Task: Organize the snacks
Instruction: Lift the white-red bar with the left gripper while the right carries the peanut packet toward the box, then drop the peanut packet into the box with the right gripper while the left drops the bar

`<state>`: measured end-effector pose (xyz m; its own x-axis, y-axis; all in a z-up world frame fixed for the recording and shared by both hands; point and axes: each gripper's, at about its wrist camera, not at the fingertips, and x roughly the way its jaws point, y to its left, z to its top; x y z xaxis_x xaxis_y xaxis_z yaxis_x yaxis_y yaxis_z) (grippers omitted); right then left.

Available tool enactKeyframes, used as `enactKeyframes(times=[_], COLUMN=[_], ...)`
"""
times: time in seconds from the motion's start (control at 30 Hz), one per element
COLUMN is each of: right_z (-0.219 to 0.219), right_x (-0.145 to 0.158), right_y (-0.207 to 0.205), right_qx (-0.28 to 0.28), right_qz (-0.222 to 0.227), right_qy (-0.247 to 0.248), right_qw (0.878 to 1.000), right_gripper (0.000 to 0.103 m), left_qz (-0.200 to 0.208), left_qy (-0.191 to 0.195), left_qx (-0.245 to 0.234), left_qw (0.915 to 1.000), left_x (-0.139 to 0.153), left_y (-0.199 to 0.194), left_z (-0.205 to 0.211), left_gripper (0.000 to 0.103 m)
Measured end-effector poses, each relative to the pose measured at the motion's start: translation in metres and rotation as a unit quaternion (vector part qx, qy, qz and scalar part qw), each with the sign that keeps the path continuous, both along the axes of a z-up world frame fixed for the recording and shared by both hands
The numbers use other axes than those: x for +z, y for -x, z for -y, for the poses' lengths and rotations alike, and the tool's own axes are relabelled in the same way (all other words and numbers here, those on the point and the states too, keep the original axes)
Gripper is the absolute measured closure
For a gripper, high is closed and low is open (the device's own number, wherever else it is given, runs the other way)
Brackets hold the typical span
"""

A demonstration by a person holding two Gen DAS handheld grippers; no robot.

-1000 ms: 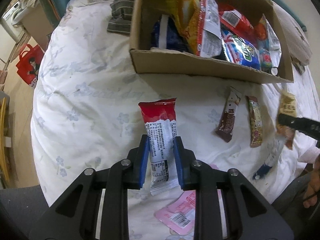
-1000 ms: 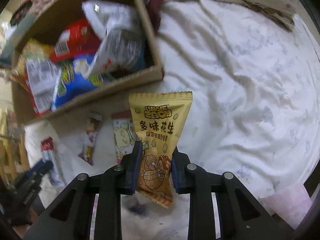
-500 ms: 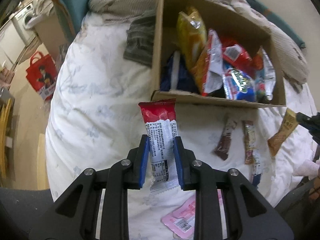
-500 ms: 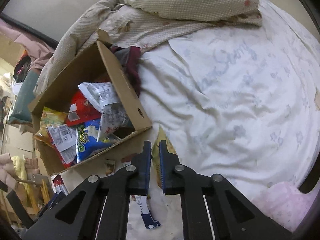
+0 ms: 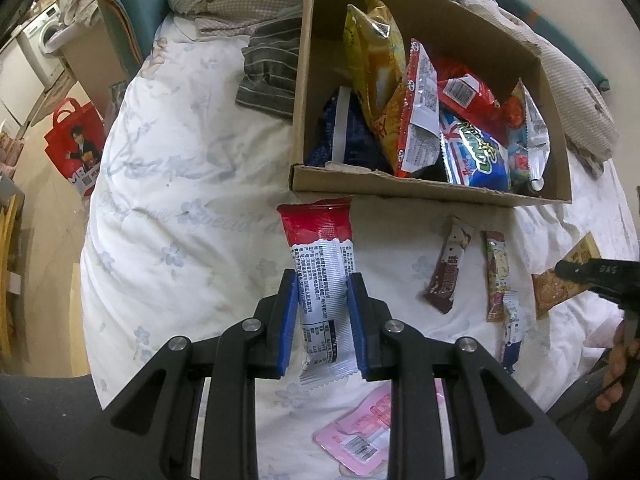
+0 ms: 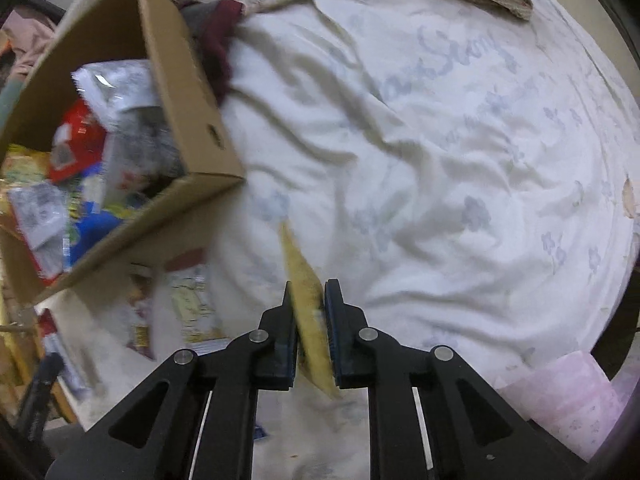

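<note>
Left wrist view: a red-and-silver snack packet (image 5: 320, 276) stands upright, pinched at its lower half by the left hand-held gripper (image 5: 322, 320), lifted above the bed (image 5: 180, 208) just short of the cardboard box (image 5: 400, 190) of snacks, seemingly ready to drop in. The right hand-held gripper (image 6: 310, 336) clamps a yellow peanut packet (image 6: 306, 300) edge-on, beside the box's corner.

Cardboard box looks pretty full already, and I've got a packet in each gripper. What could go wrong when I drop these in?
1. The cardboard box is crowded with upright bags, so the red packet in the left gripper may catch on the near wall or slide back onto the bed.
2. The right gripper holds the yellow peanut packet edge-on and tilted; it might twist or slip out.
3. The right wrist view is blurred, so aiming is uncertain.
</note>
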<state>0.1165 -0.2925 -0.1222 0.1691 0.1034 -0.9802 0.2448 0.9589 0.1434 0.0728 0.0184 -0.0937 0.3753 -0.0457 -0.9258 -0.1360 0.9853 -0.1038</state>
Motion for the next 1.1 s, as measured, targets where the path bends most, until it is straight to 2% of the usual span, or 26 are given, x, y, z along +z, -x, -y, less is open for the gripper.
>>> enactKeyframes(times=[0.13, 0.27, 0.33, 0.5, 0.57, 0.67, 0.8, 0.9, 1.0, 1.1], right_z=[0.004, 0.015, 0.029, 0.042, 0.039, 0.031, 0.01, -0.012, -0.033, -0.05], right_x=[0.008, 0.028, 0.044, 0.096, 0.116, 0.138, 0.153, 0.156, 0.149, 0.139], right_y=[0.003, 0.009, 0.014, 0.022, 0.015, 0.002, -0.026, -0.049, -0.072, -0.088], right_qx=[0.004, -0.005, -0.029, -0.042, -0.029, -0.006, 0.022, 0.05, 0.074, 0.094], right_qz=[0.019, 0.059, 0.091, 0.186, 0.219, 0.244, 0.253, 0.25, 0.24, 0.234], right_qy=[-0.002, -0.037, -0.067, -0.081, -0.095, -0.11, -0.142, -0.148, -0.157, -0.164], right_qw=[1.0, 0.998, 0.993, 0.978, 0.971, 0.964, 0.957, 0.956, 0.955, 0.954], right_gripper=[0.092, 0.093, 0.093, 0.093, 0.093, 0.093, 0.093, 0.093, 0.093, 0.093], left_qz=[0.007, 0.027, 0.036, 0.063, 0.072, 0.089, 0.101, 0.108, 0.1, 0.079], left_qy=[0.003, 0.008, 0.015, 0.022, 0.024, 0.022, 0.029, 0.036, 0.027, 0.044], left_qx=[-0.005, -0.007, -0.008, -0.003, -0.005, -0.008, -0.021, -0.042, -0.043, -0.046], left_qw=[1.0, 0.9996, 0.9992, 0.9978, 0.9971, 0.9958, 0.9943, 0.9927, 0.9937, 0.9949], left_x=[0.005, 0.019, 0.027, 0.052, 0.063, 0.082, 0.101, 0.11, 0.111, 0.1], left_y=[0.002, 0.004, 0.005, 0.0, -0.009, -0.025, -0.051, -0.07, -0.088, -0.084], left_z=[0.002, 0.003, 0.001, -0.004, -0.004, -0.002, 0.011, 0.024, 0.028, 0.021], left_gripper=[0.082, 0.082, 0.082, 0.082, 0.082, 0.085, 0.092, 0.095, 0.095, 0.092])
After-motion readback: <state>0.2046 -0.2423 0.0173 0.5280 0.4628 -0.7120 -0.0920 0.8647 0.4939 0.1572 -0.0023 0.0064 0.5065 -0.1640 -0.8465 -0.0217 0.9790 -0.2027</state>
